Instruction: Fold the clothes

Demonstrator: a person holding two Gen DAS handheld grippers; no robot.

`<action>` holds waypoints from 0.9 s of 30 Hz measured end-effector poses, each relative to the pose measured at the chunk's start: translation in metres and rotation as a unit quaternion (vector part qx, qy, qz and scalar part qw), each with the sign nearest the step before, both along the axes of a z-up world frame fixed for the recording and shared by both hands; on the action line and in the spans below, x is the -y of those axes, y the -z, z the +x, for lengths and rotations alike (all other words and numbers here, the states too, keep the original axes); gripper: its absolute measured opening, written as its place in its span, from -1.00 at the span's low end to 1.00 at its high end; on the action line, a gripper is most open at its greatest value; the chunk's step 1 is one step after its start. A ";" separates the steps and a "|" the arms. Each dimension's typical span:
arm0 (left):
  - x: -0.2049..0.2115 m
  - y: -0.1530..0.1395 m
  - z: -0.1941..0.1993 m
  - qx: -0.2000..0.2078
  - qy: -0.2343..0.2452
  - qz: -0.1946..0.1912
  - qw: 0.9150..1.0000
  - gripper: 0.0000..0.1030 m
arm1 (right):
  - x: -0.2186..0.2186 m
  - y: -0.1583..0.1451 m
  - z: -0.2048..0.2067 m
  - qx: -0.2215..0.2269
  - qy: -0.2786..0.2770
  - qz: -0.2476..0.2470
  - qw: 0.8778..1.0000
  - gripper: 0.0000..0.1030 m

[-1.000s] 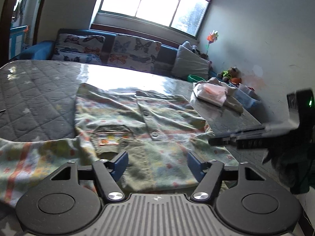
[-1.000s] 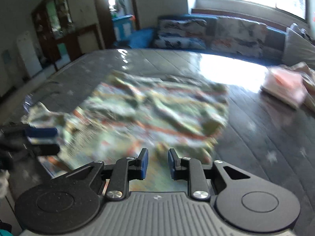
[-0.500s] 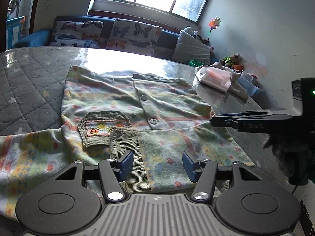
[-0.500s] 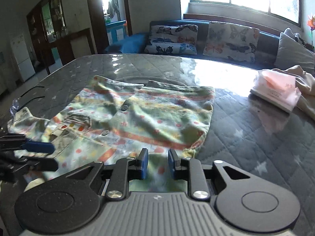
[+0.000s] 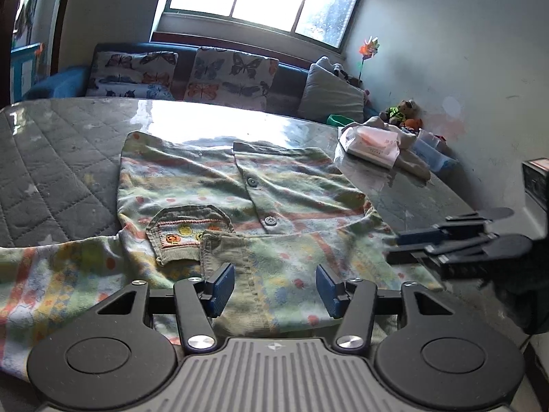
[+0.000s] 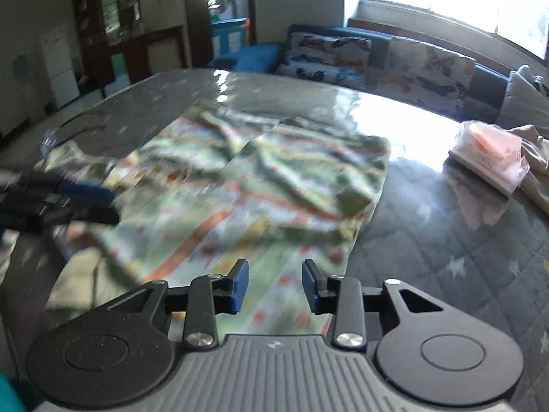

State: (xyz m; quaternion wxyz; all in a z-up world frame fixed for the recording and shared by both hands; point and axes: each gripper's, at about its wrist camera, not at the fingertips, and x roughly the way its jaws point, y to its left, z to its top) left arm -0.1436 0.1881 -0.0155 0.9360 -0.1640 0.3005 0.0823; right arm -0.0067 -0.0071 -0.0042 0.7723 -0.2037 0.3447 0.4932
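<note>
A small green striped buttoned garment [image 5: 260, 185] with a knitted pocket [image 5: 187, 226] lies flat on the grey quilted table [image 5: 51, 171]. One sleeve, with its ribbed cuff [image 5: 214, 247], is folded across the lower front. The other sleeve spreads out to the left. My left gripper [image 5: 271, 288] hovers over the near hem, its jaws closing, with only cloth lying beneath them. My right gripper [image 6: 274, 286] is over the garment's [image 6: 260, 185] near right part; its jaws are opening and grip nothing. Each gripper shows in the other's view: right gripper [image 5: 429, 243], left gripper [image 6: 82, 202].
A pink-and-white pack of wipes [image 5: 372, 144] and a beige cloth [image 5: 411, 164] lie at the table's far right corner, seen as the pack [image 6: 487, 158] in the right wrist view. A sofa with butterfly cushions [image 5: 230, 75] stands behind the table. A wall runs along the right.
The right gripper's jaws have spread from a narrow gap to a wide one, and it has shifted over the cloth. The left jaws have narrowed a little. The garment lies as before.
</note>
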 end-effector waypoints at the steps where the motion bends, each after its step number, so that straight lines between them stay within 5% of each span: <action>1: 0.001 0.003 0.000 -0.005 -0.001 0.002 1.000 -0.02 | 0.003 0.003 -0.004 0.000 -0.001 -0.007 1.000 -0.24; 9: -0.005 0.003 -0.015 0.007 -0.019 0.002 1.000 -0.06 | -0.005 -0.006 -0.026 0.038 -0.027 -0.015 0.999 -0.18; 15: -0.035 -0.004 -0.054 0.017 -0.113 -0.010 0.993 -0.06 | -0.046 -0.014 -0.044 0.038 -0.078 0.018 0.996 -0.15; 20: -0.070 -0.007 -0.096 0.012 -0.214 -0.007 0.977 -0.06 | -0.081 -0.006 -0.061 0.028 -0.122 0.025 0.992 -0.15; 27: -0.115 -0.006 -0.138 -0.001 -0.350 0.009 0.937 -0.06 | -0.090 0.003 -0.068 0.023 -0.132 0.009 0.991 -0.14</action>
